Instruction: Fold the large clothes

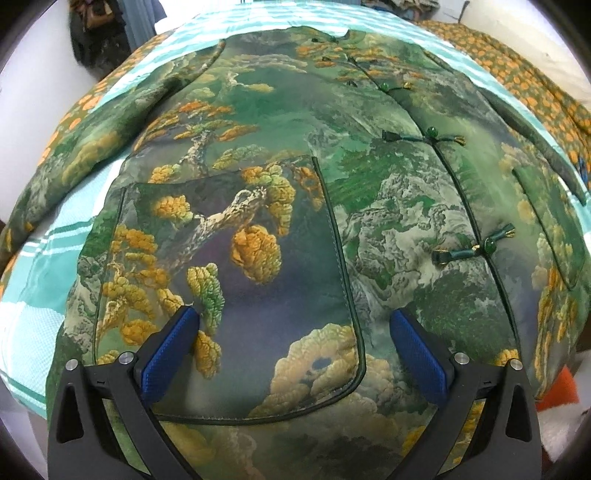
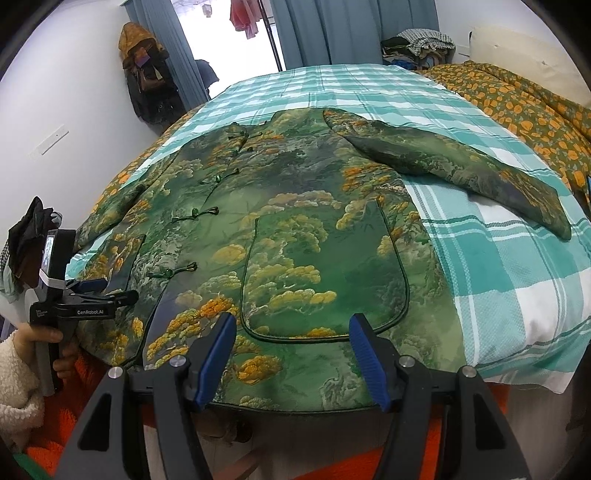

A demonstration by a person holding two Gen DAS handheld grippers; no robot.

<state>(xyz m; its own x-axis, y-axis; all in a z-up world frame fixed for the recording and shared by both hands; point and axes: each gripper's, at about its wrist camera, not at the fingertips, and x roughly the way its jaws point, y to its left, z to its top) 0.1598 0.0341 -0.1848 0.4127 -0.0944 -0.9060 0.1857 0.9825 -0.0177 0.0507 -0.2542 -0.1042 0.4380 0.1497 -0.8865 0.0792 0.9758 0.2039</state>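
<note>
Jacket (image 2: 295, 229): spread flat, front up, on the bed (image 2: 498, 266); hem at the near edge, collar toward the far curtains (image 2: 325, 33).
Sleeves: right one (image 2: 454, 166) angled out across the plaid cover; left one (image 1: 85, 147) trailed off toward the bed's side, its cuff cut off at the frame edge in the left wrist view.
Closures: knot buttons (image 1: 430, 134) down the front, fastened as far as could be told; topmost ones too small to read.
Pockets: patch pocket (image 1: 236, 280) sat between the left fingers; second pocket (image 1: 554, 225) squeezed against the lens rim, partly lost.
Left hand-held gripper (image 1: 293, 347): fingers wide apart above the jacket's lower front, nothing between them; contact with cloth not clear.
Right hand-held gripper (image 2: 291, 358): fingers wide apart just over the hem, nothing pinched.
Hem: lowest strip hidden behind the right gripper's body.
Orange quilt (image 2: 517, 107): bunched along the bed's far right.
Clothes on wall (image 2: 146, 77): dark, blurred, not identifiable.
</note>
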